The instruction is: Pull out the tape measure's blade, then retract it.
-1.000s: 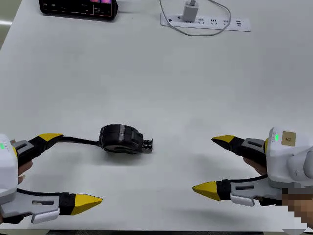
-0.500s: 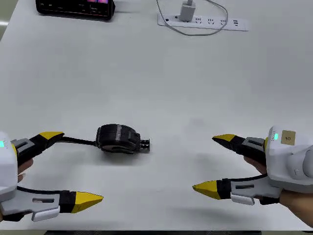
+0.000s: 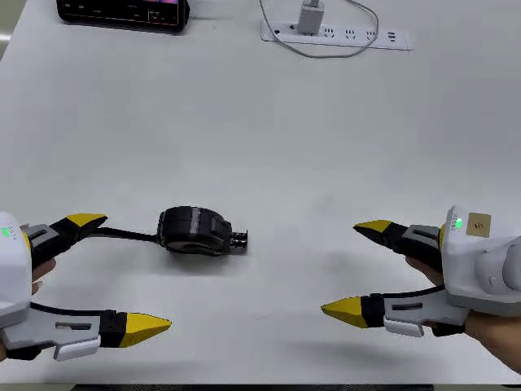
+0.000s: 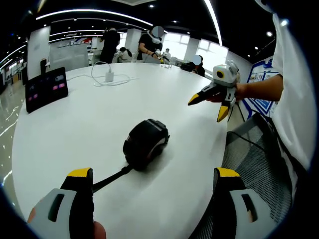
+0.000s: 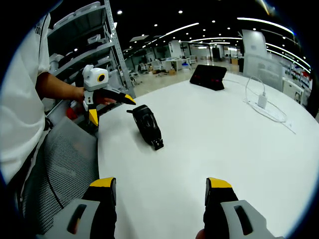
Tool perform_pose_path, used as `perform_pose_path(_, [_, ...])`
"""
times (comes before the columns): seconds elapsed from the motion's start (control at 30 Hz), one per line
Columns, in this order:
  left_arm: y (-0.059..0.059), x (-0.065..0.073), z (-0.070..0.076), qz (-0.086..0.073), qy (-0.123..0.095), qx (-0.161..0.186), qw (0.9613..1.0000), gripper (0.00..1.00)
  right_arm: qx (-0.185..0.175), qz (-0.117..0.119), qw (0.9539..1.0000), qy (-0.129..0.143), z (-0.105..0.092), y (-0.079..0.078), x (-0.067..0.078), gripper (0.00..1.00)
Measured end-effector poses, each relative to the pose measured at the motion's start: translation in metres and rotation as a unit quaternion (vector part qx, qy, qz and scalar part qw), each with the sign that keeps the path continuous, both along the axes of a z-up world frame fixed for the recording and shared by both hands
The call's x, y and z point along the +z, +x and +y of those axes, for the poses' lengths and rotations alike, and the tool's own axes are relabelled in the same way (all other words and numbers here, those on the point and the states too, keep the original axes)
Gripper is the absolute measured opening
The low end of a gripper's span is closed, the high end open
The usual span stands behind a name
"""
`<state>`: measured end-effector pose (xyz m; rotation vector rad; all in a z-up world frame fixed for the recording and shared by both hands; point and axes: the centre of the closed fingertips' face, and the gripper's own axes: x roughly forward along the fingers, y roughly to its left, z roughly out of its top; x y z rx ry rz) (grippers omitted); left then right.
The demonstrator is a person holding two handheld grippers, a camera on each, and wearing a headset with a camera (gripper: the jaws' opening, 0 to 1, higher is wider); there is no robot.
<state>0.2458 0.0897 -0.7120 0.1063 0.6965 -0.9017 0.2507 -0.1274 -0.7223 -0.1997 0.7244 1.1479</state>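
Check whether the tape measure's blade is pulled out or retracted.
Retracted: in the head view only the end hook sits at the case mouth of the tape measure, with no blade lying on the table.

left gripper [image 3: 122, 271] and right gripper [image 3: 342, 270]: white bodies, grey-and-black jaws tipped yellow, a green light [image 3: 458, 223] on each, a tan label [image 3: 480, 227] beside the right one's light. white short sleeve [image 4: 289, 64].
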Motion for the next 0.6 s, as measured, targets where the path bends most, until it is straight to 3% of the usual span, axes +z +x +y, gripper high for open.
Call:
perform_pose_path(0.37, [0.0085, 0.0003, -0.0015, -0.010, 0.007, -0.008, 0.9999, 0.98, 0.009, -0.007, 0.9999, -0.007, 0.0007, 0.0039, -0.0005, 0.71])
perform_pose_path(0.6, [0.0096, -0.0033, -0.0032, -0.007, 0.016, -0.022, 0.9996, 0.95, 0.014, -0.010, 0.9998, -0.009, 0.0027, 0.0073, -0.0002, 0.71])
